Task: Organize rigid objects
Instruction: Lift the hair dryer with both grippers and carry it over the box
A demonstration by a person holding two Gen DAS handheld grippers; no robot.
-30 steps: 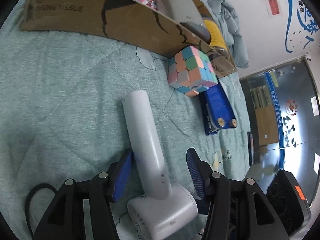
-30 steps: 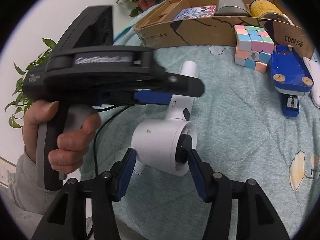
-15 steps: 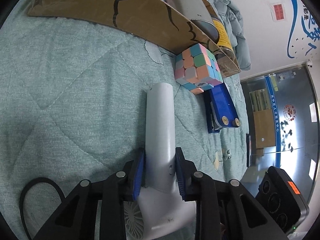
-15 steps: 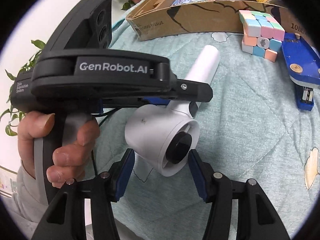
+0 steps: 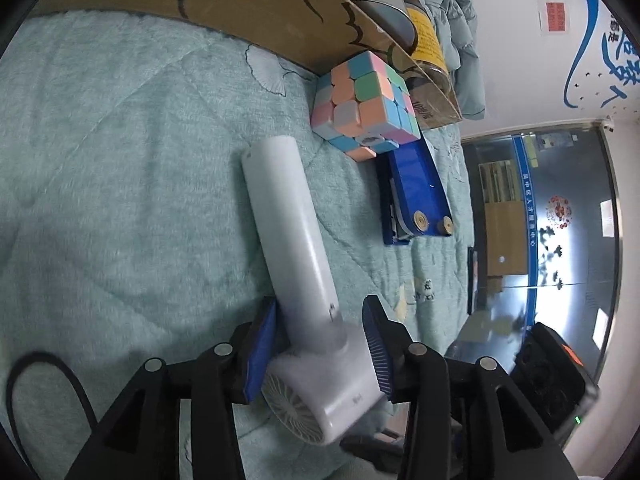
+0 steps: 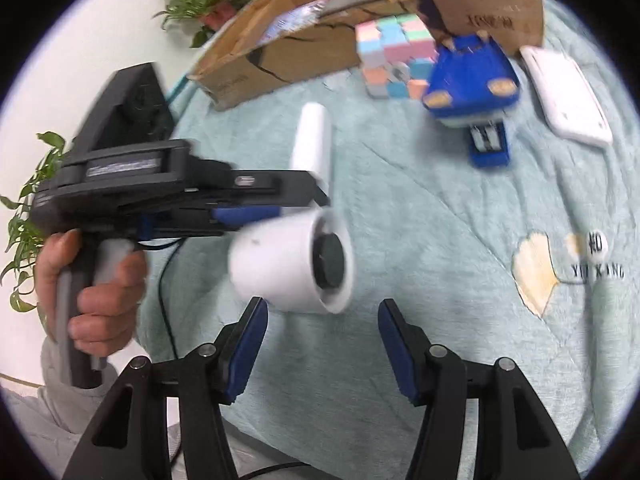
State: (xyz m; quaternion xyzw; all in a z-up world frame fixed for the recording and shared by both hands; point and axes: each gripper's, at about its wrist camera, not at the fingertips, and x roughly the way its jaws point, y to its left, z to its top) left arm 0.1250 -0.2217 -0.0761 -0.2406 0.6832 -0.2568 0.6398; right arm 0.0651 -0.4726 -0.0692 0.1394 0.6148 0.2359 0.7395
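A hand on the left holds the left tool. Its jaws are opening, and the white hair dryer sits between them. The left pad is right against the dryer's handle; the right pad looks a little apart from it. The dryer lies on a green quilt, with its handle pointing away from the tool. Past the handle's end sits a pastel cube, against a cardboard box. Just right of the cube is a blue stapler. The right tool is spread wide with nothing between its pads. The dryer's round head is just ahead of its left pad. Far to the right lies a flat white thing.
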